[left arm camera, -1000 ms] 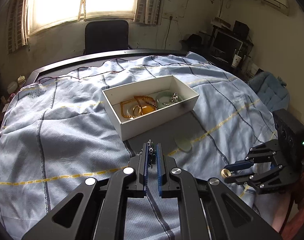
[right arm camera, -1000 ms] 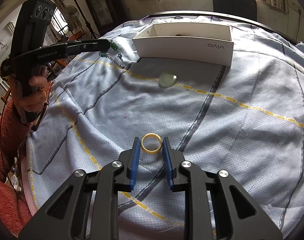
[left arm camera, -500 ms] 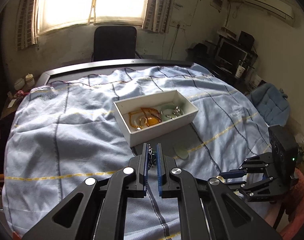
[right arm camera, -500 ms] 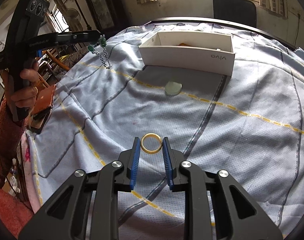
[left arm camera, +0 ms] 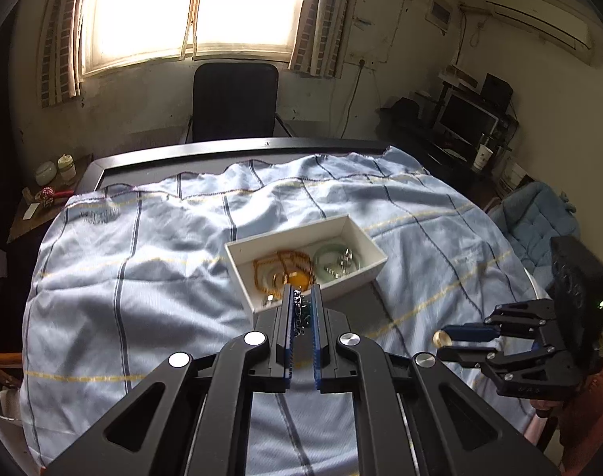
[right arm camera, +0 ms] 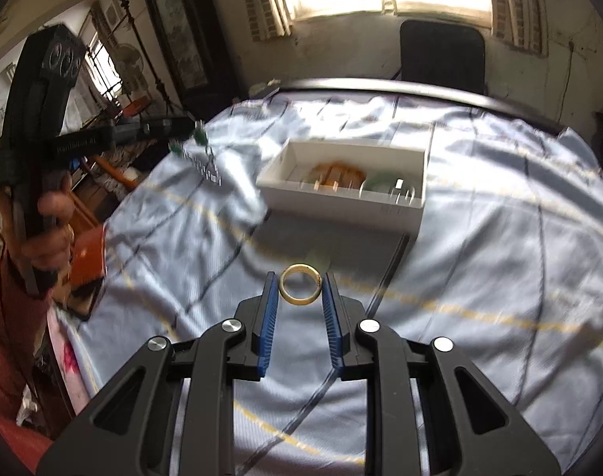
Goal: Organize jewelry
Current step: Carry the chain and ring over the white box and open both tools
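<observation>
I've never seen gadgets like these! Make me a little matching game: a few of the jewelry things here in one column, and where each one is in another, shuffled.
Things:
1. gold ring
2. chain
3. green bangle
4. pale disc

Places:
A. lying in the white box
B. hanging from the left gripper
C. on the cloth in front of the box
D. clamped in the right gripper

Pairs: 1-D, 2-B, 3-A, 4-C
</observation>
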